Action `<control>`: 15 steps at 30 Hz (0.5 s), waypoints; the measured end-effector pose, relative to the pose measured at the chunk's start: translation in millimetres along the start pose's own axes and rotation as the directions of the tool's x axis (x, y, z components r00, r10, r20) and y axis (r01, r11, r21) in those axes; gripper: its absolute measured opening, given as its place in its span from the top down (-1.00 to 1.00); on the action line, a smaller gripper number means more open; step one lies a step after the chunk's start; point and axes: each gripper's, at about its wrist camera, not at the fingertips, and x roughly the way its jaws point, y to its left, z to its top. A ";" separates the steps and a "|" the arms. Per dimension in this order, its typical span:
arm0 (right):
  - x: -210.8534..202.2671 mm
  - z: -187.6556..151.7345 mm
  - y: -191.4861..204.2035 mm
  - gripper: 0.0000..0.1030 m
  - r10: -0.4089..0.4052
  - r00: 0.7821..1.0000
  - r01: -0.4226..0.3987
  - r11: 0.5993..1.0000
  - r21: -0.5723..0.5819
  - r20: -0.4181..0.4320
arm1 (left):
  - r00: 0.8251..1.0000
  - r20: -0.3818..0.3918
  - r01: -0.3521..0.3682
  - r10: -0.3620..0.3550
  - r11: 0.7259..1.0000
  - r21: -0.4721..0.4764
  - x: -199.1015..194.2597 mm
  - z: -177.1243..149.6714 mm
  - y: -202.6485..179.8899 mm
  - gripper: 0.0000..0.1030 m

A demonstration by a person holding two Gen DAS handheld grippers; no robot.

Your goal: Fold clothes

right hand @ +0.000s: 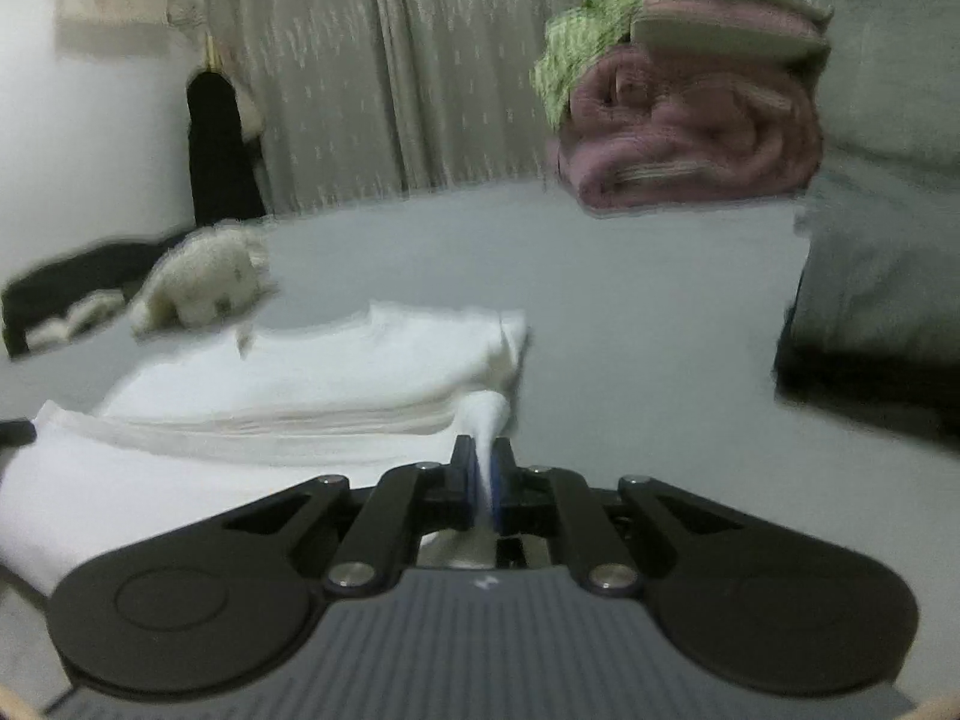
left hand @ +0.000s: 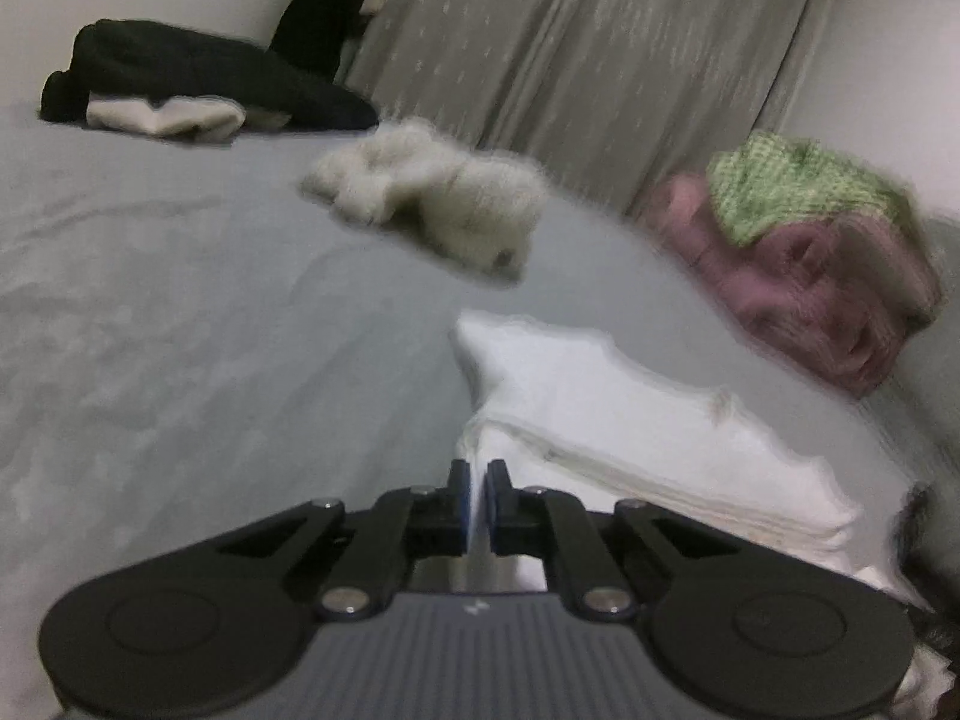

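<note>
In the left wrist view, the left gripper (left hand: 478, 480) is reaching low over a grey bed (left hand: 180, 312), its jaws standing nearly closed with only a thin slit between the blue pads. A sliver of pale fabric is showing in that slit, and the white cloth (left hand: 630, 420) is lying just beyond and to the right of the fingertips, its near left edge running into them, so the jaws are pinching that edge. The cloth is lying partly folded, with layered edges showing along its near side. Its near right end is being cut off by the gripper body and something dark at the frame's right edge that is too blurred to name. Farther off, a fluffy cream item (left hand: 432, 192) is lying mid-bed, a black garment (left hand: 198, 78) far left, and a pink stack (left hand: 810, 288) with a green cloth (left hand: 798, 186) on top far right. A curtain (left hand: 570, 48) is hanging behind.

In the right wrist view, the right gripper (right hand: 485, 468) is clamping a twisted corner of the white cloth (right hand: 312, 378) between its pads; the fabric is passing right through the closed jaws. The rest of the cloth is spreading left and far from the fingers, its left end running out of frame. The pink stack (right hand: 690, 138) is sitting far right, smeared by motion. A grey mass at the right edge is too blurred to identify.
</note>
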 end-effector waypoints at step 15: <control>-67.6 17.2 -20.0 -0.03 0.094 0.992 -0.090 0.995 0.047 -0.087 | 1.000 -0.021 0.013 -0.013 0.999 -0.034 -42.2 7.0 -9.9 0.23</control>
